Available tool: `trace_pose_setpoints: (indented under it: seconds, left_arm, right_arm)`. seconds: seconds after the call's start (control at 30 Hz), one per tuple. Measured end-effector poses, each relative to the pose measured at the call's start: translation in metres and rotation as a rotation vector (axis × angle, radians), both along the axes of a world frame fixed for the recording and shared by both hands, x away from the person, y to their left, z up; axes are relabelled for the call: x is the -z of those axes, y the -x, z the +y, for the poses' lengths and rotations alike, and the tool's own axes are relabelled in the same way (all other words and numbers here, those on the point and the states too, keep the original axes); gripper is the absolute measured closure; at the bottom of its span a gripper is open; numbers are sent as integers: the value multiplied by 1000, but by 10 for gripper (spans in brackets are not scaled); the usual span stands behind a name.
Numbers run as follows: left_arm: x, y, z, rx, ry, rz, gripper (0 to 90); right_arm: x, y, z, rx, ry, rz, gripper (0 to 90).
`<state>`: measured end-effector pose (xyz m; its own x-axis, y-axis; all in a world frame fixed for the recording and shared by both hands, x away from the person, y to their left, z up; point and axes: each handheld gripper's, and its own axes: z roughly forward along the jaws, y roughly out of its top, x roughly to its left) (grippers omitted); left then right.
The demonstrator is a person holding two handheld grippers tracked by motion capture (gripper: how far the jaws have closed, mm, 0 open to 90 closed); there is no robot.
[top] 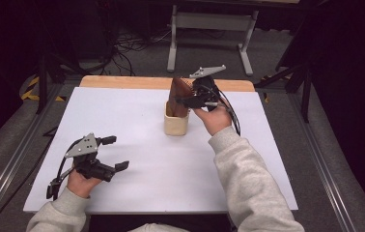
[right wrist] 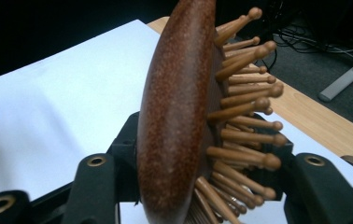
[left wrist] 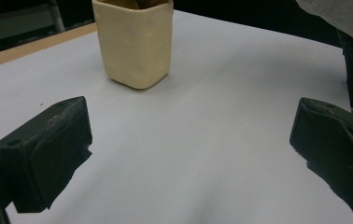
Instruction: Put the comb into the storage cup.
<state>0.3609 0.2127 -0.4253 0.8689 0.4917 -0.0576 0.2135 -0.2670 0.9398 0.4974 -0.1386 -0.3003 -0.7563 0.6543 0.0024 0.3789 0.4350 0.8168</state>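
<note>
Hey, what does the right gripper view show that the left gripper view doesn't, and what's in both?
Right gripper view: a dark brown wooden hairbrush with rounded wooden pins standing between the right claw jaws, plus a light wooden table edge and cables on the floor.

Left gripper view: a cream square ceramic cup, the left claw open over bare surface, and a grey sleeve.

Both: the white tabletop.
</note>
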Motion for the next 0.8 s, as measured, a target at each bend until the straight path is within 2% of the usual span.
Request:
trace_pose_setpoints:
  seconds: [0.1, 0.2, 0.23, 0.37, 0.43, 0.47, 0.5, 0.53, 0.57, 0.7, 0.77, 0.8]
  left_arm:
    - [0, 0, 0, 0, 0, 0, 0]
    - [-1, 1, 0, -6, -1, -13, 0]
    - [-1, 1, 0, -6, -1, -13, 0]
    - [-1, 1, 1, -4, 4, -10, 0]
    - [-1, 1, 1, -4, 3, -8, 0]
    - [-1, 1, 1, -4, 4, -8, 0]
    - [-1, 1, 1, -3, 7, -6, 0]
    - [-1, 1, 1, -3, 6, -5, 0]
    - [-1, 0, 1, -3, 5, -6, 0]
    - [-1, 0, 2, -3, 8, -3, 0]
    - [-1, 0, 2, -3, 7, -3, 0]
    - [-1, 0, 2, -4, 9, -1, 0]
  right_arm:
    - [-1, 0, -2, -4, -11, -2, 437]
    - [-3, -1, -6, -5, -48, -19, 319]
    - [-3, -1, -6, -5, -48, -19, 319]
    - [-3, -3, -11, 6, -52, -39, 160]
    - [-3, -4, -13, 15, -49, -63, 28]
    - [-4, -3, -13, 29, -48, -78, 0]
    - [-5, -2, -15, 37, -50, -90, 0]
    - [-9, -1, -20, 30, -79, -94, 0]
    - [-9, -1, -20, 30, -79, -94, 0]
    - [-21, 10, -32, 33, -125, -151, 0]
    - [-23, 12, -33, 29, -129, -155, 0]
    - [-26, 16, -35, 29, -129, -174, 0]
